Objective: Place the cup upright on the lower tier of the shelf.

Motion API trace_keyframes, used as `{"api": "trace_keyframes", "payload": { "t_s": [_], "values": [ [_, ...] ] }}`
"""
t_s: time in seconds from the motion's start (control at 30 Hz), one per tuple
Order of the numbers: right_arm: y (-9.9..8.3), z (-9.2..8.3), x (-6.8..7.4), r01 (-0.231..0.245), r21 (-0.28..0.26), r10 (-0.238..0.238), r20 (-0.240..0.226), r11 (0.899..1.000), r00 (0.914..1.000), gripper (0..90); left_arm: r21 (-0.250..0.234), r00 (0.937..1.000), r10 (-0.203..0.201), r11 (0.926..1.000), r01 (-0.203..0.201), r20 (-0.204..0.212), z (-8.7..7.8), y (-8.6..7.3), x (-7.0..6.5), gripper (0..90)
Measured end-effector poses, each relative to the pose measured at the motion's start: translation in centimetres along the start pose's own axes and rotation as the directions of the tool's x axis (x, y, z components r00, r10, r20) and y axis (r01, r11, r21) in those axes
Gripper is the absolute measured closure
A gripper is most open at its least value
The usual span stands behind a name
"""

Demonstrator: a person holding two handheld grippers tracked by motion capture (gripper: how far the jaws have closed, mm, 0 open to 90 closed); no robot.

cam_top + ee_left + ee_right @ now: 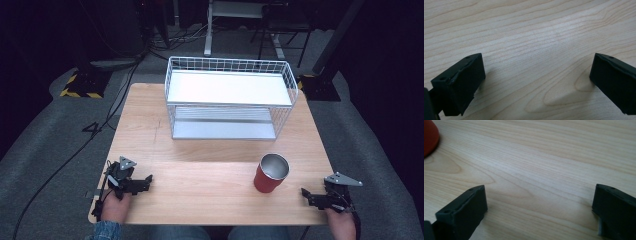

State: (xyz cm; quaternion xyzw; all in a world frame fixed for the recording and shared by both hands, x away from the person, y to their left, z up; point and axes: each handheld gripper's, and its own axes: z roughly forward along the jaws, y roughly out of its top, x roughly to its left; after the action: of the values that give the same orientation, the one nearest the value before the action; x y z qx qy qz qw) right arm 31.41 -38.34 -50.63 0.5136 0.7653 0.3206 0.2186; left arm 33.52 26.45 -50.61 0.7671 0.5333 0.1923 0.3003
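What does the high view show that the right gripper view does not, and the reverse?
High view: the white wire rack, the whole red cup with its metal inside, the left gripper and the person's hands.
Right gripper view: a close look at the right gripper, its fingers wide apart with nothing between.
Both: the wooden table, part of the red cup, the right gripper.

In the right gripper view, the red metal cup (429, 137) is cut off by the top-left corner, so just a curved slice of its side shows. Both black jaws of the right tool (539, 202) run off the bottom edge, as do those of the left tool (536, 75) in its own view. From above, the person's hands and forearms are cropped at the bottom edge. The white wire basket rack's (230, 67) upper shelf partly hides its lower shelf.
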Motion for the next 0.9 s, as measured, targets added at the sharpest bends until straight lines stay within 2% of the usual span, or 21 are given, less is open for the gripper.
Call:
{"api": "trace_keyframes", "payload": {
  "t_s": [0.1, 0.33, 0.43, 0.7, 0.8, 0.9],
  "values": [
    [-0.3, -0.1, 0.1, -0.006, -0.018, 0.006, 0.005, 1.000, 1.0000, 0.0, 0.000, 1.0000, -0.001, 1.0000, 0.001, -0.001, 0.0, 0.0, 0.0, 0.4],
    [-0.2, -0.1, 0.1, -0.018, -0.014, 0.018, 0.006, 1.000, 0.9998, 0.0, -0.002, 1.0000, 0.000, 1.0000, 0.000, -0.003, 0.0, 0.0, 0.0, 0.4],
    [-0.2, -0.1, 0.1, -0.041, -0.019, 0.041, -0.001, 0.999, 0.9991, 0.0, -0.002, 1.0000, -0.004, 1.0000, 0.004, -0.003, 0.0, 0.0, 0.0, 0.4],
    [-0.1, -1.5, 0.0, -0.065, -0.102, 0.068, 0.027, 0.993, 0.9973, 0.0, -0.002, 1.0000, -0.002, 1.0000, 0.002, -0.002, 0.0, 0.0, 0.0, 0.4],
    [0.0, -1.8, 0.1, -0.056, -0.111, 0.053, -0.024, 0.992, 0.9983, 0.1, 0.000, 1.0000, -0.002, 1.0000, 0.002, -0.002, 0.0, 0.0, 0.0, 0.4],
    [0.2, -2.3, 0.7, -0.017, -0.141, 0.014, -0.026, 0.990, 0.9996, 0.6, -0.001, 1.0000, -0.002, 1.0000, 0.002, -0.001, 0.0, 0.0, 0.0, 0.4]
  ]
}}
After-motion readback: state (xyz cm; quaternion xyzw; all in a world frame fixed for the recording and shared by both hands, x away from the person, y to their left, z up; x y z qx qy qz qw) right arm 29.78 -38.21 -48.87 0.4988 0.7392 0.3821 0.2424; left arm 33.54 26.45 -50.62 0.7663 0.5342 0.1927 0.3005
